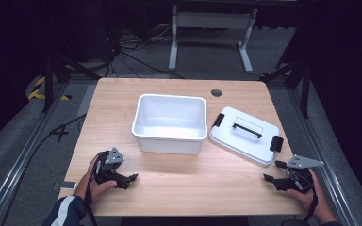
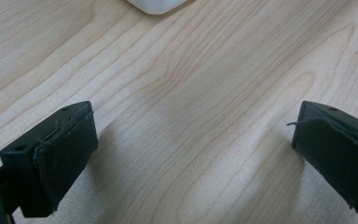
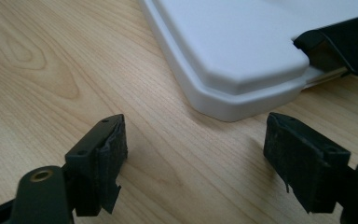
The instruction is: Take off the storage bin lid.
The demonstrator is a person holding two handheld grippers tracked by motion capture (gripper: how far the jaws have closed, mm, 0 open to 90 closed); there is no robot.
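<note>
Left gripper (image 1: 131, 179) low over the desk (image 1: 179, 174), held in the left hand (image 1: 94, 181) at the near left corner. Jaws spread wide, nothing between them, bare wood grain showing in the gap in the left gripper view (image 2: 193, 154). Pads just above or on the desk surface; contact cannot be told.

White tub (image 1: 169, 123) ahead and to the right of the left gripper, near but apart. Rectangular, open-topped, glossy inside, rounded rim, standing upright mid-desk. One rounded white corner (image 2: 157, 5) visible at the top of the left gripper view, well beyond the jaw tips.

White lid (image 1: 245, 134) ahead and to the left of the right gripper, flat on the desk, just beside the tub's right wall, turned at an angle. Black handle (image 1: 246, 127) across the top, black clip (image 1: 276, 143) at each short end. Near corner of the lid (image 3: 242, 88) close in front of the jaws in the right gripper view, not touched.

Right gripper (image 1: 272, 172) at the near right corner, in the right hand (image 1: 306, 193). Jaws wide apart, empty, only desk wood between the pads (image 3: 196, 154). Nothing gripped by either gripper.
</note>
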